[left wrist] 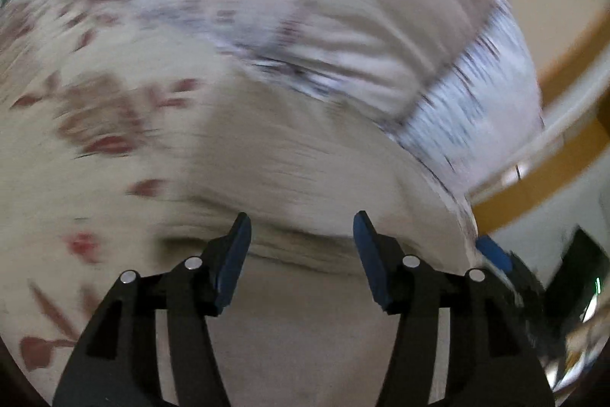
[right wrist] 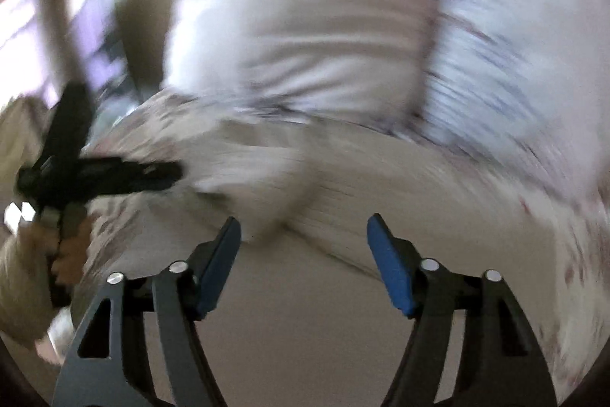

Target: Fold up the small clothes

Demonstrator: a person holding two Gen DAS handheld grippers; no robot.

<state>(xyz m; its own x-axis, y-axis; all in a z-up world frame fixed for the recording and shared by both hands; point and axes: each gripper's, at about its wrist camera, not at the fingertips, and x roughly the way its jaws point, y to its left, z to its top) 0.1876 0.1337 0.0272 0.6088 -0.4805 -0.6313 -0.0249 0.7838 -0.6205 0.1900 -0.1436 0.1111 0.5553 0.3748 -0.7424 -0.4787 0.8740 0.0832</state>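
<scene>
Both views are motion-blurred. A cream garment with red leaf prints [left wrist: 114,109] lies spread on a beige surface [left wrist: 305,349]. Beyond it lies a pale garment with a striped blue-white band [left wrist: 469,102]. My left gripper [left wrist: 302,227] is open and empty, its blue-padded fingertips just short of the cream garment's near folded edge. My right gripper [right wrist: 304,231] is open and empty, close to the near edge of the cream garment [right wrist: 343,185]. The pale striped garment [right wrist: 495,37] lies behind. The left gripper [right wrist: 114,174] shows as a dark blur at the left of the right wrist view.
A yellow-brown wooden rail [left wrist: 564,155] runs along the right side. A dark object [left wrist: 583,266] sits low at the right. The person's hand and sleeve [right wrist: 34,254] are at the lower left of the right wrist view.
</scene>
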